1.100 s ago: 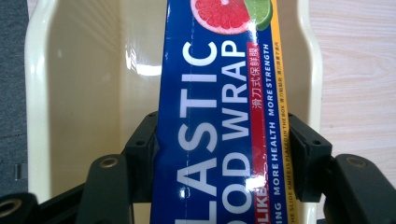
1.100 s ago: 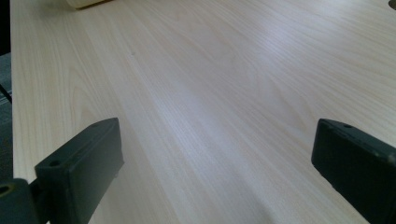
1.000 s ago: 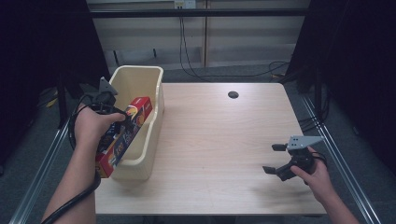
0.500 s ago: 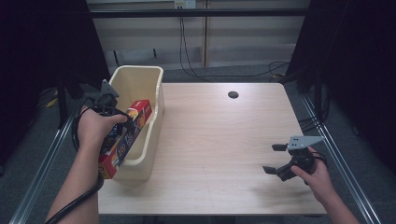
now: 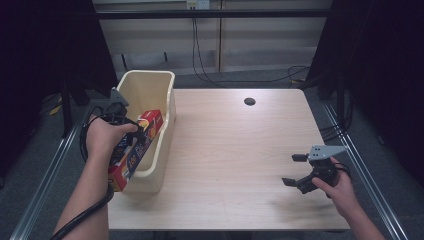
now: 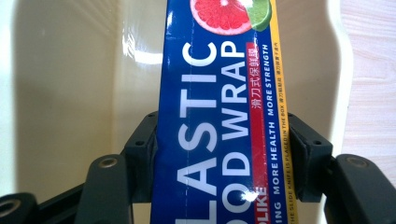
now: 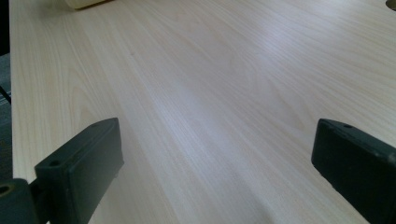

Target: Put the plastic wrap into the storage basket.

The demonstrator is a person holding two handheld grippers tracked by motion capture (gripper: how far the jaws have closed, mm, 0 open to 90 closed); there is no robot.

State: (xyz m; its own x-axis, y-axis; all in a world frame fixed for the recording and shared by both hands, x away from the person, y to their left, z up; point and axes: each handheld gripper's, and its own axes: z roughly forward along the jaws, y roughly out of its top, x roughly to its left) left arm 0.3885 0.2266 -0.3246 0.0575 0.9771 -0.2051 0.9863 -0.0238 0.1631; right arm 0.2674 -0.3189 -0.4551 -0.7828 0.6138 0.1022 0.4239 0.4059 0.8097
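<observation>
A long blue and red plastic food wrap box lies slanted over the cream bin at the table's left edge, its far end inside the bin and its near end sticking out over the front rim. My left gripper is shut on the box, one black jaw on each long side. The bin's glossy inner wall shows behind it. My right gripper hovers low over the bare tabletop at the near right, jaws wide apart with nothing between them.
The light wooden table has a round cable hole near its far edge. Metal rails run along both sides of the table. Cables hang behind it, and a black cable trails from the left gripper.
The left hand and the box have shifted slightly, the box sitting a little deeper over the bin. The right gripper has stayed in place.
</observation>
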